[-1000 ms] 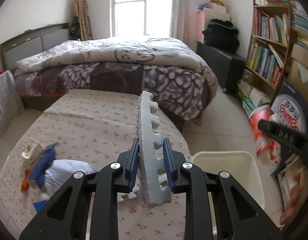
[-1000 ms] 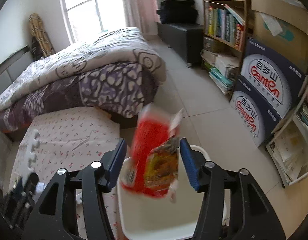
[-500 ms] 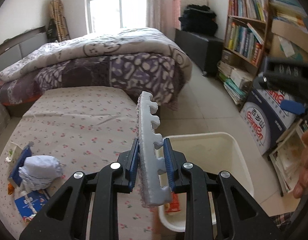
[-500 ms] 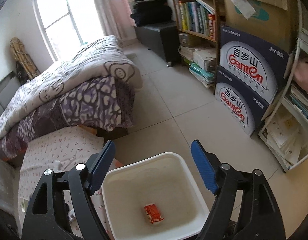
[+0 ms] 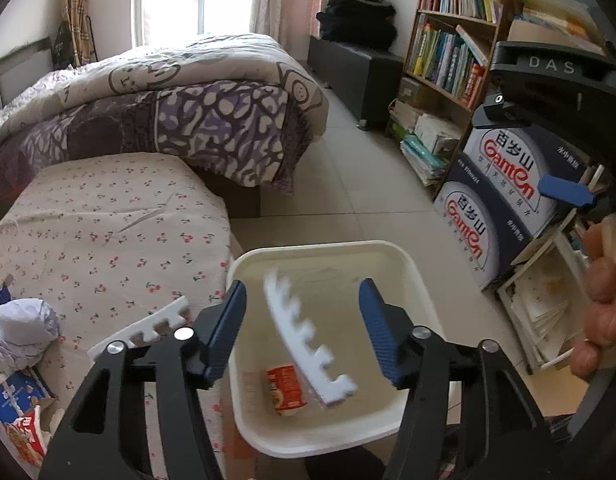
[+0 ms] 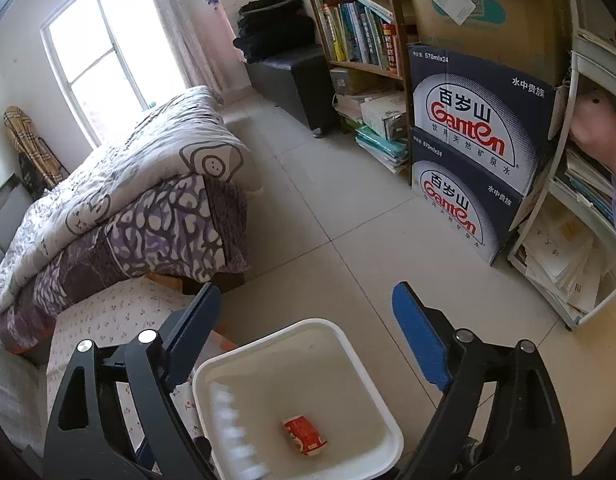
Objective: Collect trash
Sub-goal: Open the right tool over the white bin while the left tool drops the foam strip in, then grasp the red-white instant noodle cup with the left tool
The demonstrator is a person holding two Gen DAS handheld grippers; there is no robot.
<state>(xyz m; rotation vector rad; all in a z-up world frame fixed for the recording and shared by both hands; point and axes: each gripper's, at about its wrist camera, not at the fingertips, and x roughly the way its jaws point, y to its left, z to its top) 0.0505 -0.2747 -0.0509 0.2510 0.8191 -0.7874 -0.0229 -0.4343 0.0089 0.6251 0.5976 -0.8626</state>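
1. Hanging over the white bin [image 5: 417, 280]: left gripper [image 5: 304, 328], fingers spread wide, gripping nothing.
2. Showing blurred between those fingers, touching neither: toothed white foam strip [image 5: 308, 344], tilted, inside the bin's outline.
3. Lying on the bin floor: red wrapper [image 5: 286, 388], also seen from the right wrist [image 6: 305, 436].
4. Hovering above the same bin [image 6: 371, 396]: right gripper [image 6: 308, 328], fingers wide apart, empty.
5. Resting on the floral cloth [image 5: 100, 224] beside the bin: second foam strip [image 5: 142, 330].
6. Sitting at the cloth's left edge: crumpled paper [image 5: 22, 328], blue carton [image 5: 14, 394].
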